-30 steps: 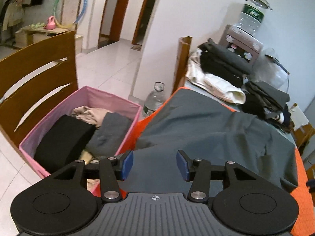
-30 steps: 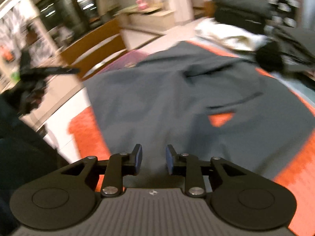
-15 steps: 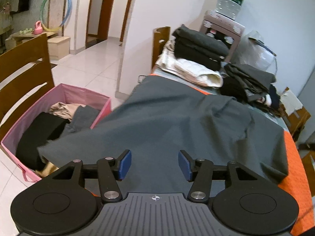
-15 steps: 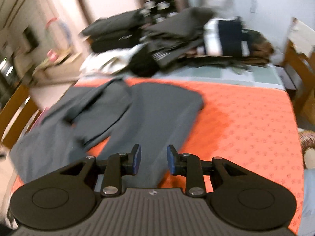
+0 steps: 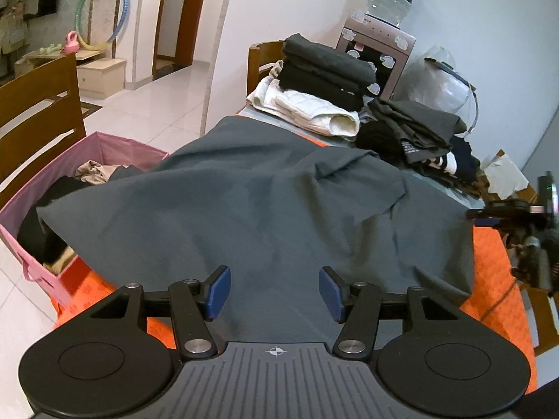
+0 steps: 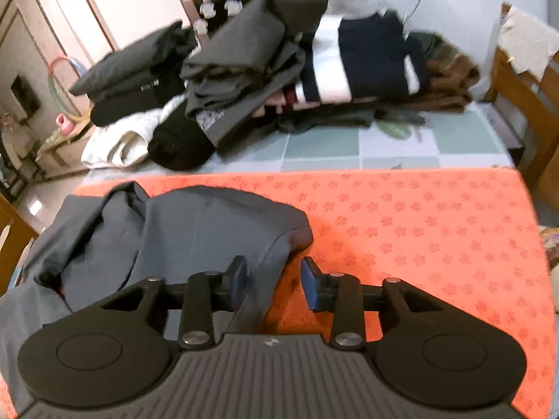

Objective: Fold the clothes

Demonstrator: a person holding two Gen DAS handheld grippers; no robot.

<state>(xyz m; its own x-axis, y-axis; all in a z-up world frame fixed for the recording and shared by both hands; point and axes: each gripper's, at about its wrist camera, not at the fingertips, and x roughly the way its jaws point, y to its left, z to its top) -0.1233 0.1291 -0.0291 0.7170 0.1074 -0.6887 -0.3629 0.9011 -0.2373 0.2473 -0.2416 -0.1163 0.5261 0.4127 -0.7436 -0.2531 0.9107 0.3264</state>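
A dark grey garment (image 5: 265,209) lies spread and rumpled on the orange mat (image 5: 489,272), one corner hanging over the table's left edge above the pink bin. My left gripper (image 5: 274,291) is open and empty, just above the garment's near part. In the right wrist view the same garment (image 6: 195,230) covers the mat's (image 6: 419,223) left part. My right gripper (image 6: 272,282) is open and empty, over the garment's right edge. The right gripper also shows in the left wrist view (image 5: 506,209) at the far right.
A pink fabric bin (image 5: 56,181) with clothes stands on the floor at left, beside a wooden chair (image 5: 38,104). Piles of folded clothes (image 6: 272,76) fill the table's far side. A water dispenser (image 5: 377,45) stands behind. Another wooden chair (image 6: 524,111) is at right.
Both grippers swung right and stayed open. The right one turned from the garment's middle to its right edge and opened wider. A garment corner now hangs over the pink bin.
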